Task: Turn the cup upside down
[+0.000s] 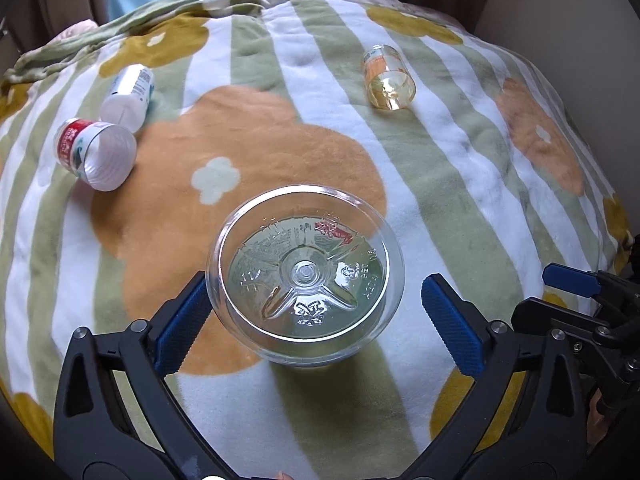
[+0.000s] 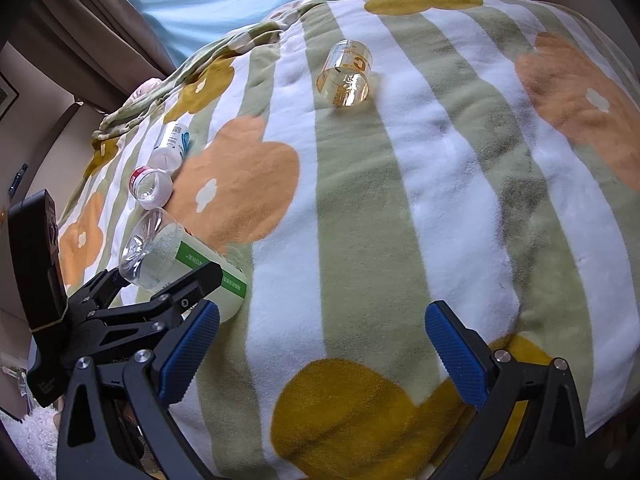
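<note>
Left wrist view puts the clear cup [image 1: 306, 276] between the blue pads of your left gripper [image 1: 316, 316], its moulded base facing the lens; the left pad [image 1: 184, 320] is at the cup's wall, the right pad [image 1: 452, 324] stands just clear of it, so your tongs are wide and not clamped. From the right wrist view, the cup [image 2: 180, 264] (green label on its side) lies tilted on the striped blanket [image 2: 400, 200], and your right gripper [image 2: 320, 344] is spread wide over bare blanket, well apart from the yellow-tinted cup [image 2: 346, 76].
</note>
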Action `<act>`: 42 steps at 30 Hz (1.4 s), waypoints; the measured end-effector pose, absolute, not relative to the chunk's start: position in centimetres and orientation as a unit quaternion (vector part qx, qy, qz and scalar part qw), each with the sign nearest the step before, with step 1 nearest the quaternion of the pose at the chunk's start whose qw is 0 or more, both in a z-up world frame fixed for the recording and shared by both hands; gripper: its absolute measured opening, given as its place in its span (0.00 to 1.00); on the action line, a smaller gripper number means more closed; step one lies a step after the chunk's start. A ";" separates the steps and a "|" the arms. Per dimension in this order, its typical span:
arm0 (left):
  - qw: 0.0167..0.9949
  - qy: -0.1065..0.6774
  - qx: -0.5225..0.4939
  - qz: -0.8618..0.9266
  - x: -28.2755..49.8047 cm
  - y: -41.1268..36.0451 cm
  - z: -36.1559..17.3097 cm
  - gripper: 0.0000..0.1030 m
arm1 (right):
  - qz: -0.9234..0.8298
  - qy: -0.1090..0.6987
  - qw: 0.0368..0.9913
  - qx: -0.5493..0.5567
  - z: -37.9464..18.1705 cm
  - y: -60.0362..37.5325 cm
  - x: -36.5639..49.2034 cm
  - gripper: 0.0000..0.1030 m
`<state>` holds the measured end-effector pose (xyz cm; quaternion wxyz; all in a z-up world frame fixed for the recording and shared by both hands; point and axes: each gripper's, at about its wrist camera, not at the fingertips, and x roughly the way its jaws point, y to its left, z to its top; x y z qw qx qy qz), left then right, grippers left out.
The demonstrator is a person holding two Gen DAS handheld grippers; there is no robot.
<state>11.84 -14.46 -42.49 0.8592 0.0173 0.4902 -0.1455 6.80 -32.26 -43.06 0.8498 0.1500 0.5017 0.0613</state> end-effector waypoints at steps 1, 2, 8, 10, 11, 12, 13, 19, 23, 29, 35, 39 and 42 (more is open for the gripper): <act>0.859 0.491 0.017 -0.147 11.9 -14.4 -42.5 0.99 | 0.061 0.502 0.849 0.150 -43.1 -32.3 6.8 1.00; 0.858 0.492 0.017 -0.148 11.9 -14.4 -42.5 1.00 | 0.061 0.503 0.849 0.150 -43.2 -32.4 6.7 0.99; 0.858 0.492 0.015 -0.150 11.4 -13.9 -41.8 1.00 | 0.060 0.502 0.851 0.144 -43.0 -32.1 6.6 1.00; 0.857 0.493 0.014 -0.151 11.0 -13.6 -41.3 1.00 | 0.062 0.493 0.857 0.136 -42.3 -32.0 6.5 1.00; 0.856 0.494 0.013 -0.151 10.8 -13.3 -40.9 1.00 | 0.064 0.489 0.860 0.132 -41.7 -31.8 6.5 1.00; 0.856 0.494 0.010 -0.152 10.6 -13.0 -40.5 1.00 | 0.065 0.486 0.862 0.128 -41.0 -31.7 6.5 1.00; 0.855 0.495 0.005 -0.152 10.4 -12.7 -39.9 1.00 | 0.066 0.483 0.864 0.124 -40.3 -31.7 6.5 1.00; 0.867 0.480 -0.031 -0.129 9.5 -9.0 -32.1 1.00 | 0.054 0.467 0.877 0.100 -34.0 -30.2 6.9 1.00; 0.895 0.434 -0.032 -0.104 9.3 -5.9 -23.5 1.00 | 0.048 0.422 0.902 0.080 -26.9 -28.2 6.9 1.00; 0.934 0.345 -0.035 -0.080 8.3 -1.7 -10.5 1.00 | 0.026 0.338 0.941 0.015 -15.1 -24.1 5.8 1.00; 0.956 0.286 -0.032 -0.056 5.6 0.5 -4.0 1.00 | 0.012 0.266 0.964 0.003 -8.1 -22.0 3.4 1.00; 0.960 0.273 -0.038 -0.047 4.2 1.1 -3.4 1.00 | 0.005 0.246 0.969 -0.004 -7.3 -21.3 2.3 1.00; 0.962 0.266 -0.049 -0.044 3.4 1.4 -3.6 1.00 | -0.001 0.234 0.972 -0.008 -7.3 -21.1 1.7 1.00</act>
